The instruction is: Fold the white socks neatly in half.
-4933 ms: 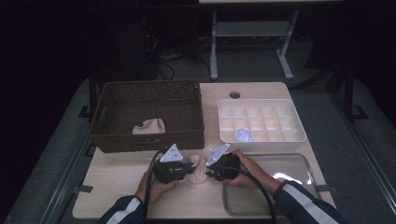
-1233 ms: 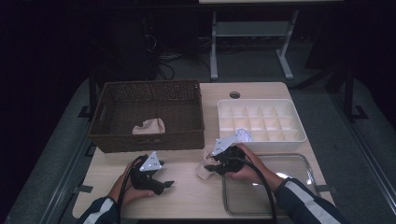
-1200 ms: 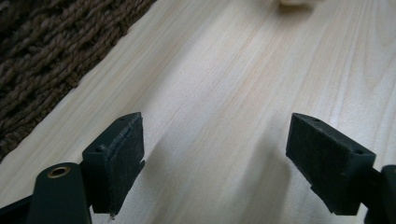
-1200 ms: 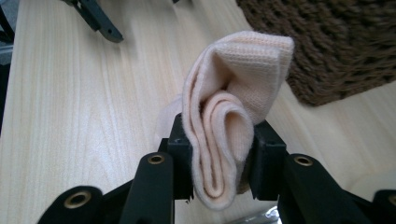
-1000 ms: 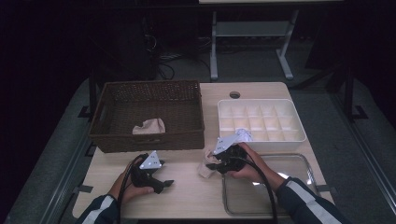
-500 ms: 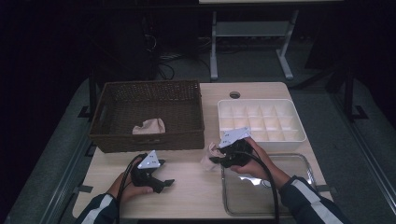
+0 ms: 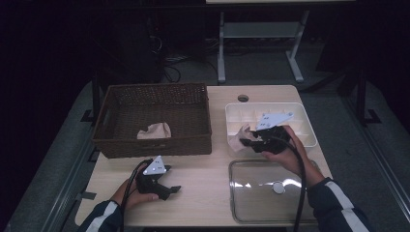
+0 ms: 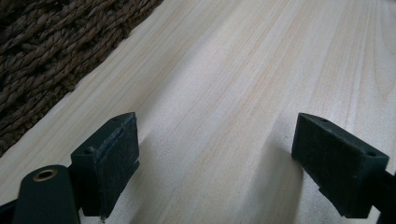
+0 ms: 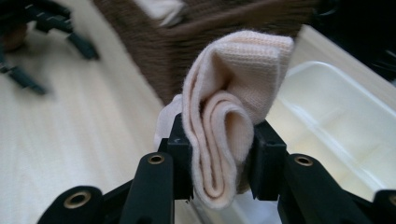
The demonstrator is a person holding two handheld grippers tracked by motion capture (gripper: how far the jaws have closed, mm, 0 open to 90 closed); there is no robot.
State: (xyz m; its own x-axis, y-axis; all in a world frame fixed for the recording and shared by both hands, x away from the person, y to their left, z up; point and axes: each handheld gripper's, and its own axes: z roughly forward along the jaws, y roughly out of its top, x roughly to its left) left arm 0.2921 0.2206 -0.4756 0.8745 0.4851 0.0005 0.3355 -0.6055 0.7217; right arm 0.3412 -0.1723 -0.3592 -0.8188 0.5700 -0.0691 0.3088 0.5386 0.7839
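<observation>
My right gripper is shut on a folded pale pink sock, held above the near left corner of the white divided tray. In the right gripper view the sock is pinched between both pads and bulges upward. My left gripper rests open on the wooden table near its front edge, nothing between its pads. A second pink sock lies inside the brown wicker basket.
A clear lid with a round knob lies at the front right of the table. The basket's woven wall is close to the left gripper. A round hole sits at the table's far edge.
My right gripper has lifted the sock off the table and carried it up and to the right, over the tray's corner. The left gripper has stayed put.
</observation>
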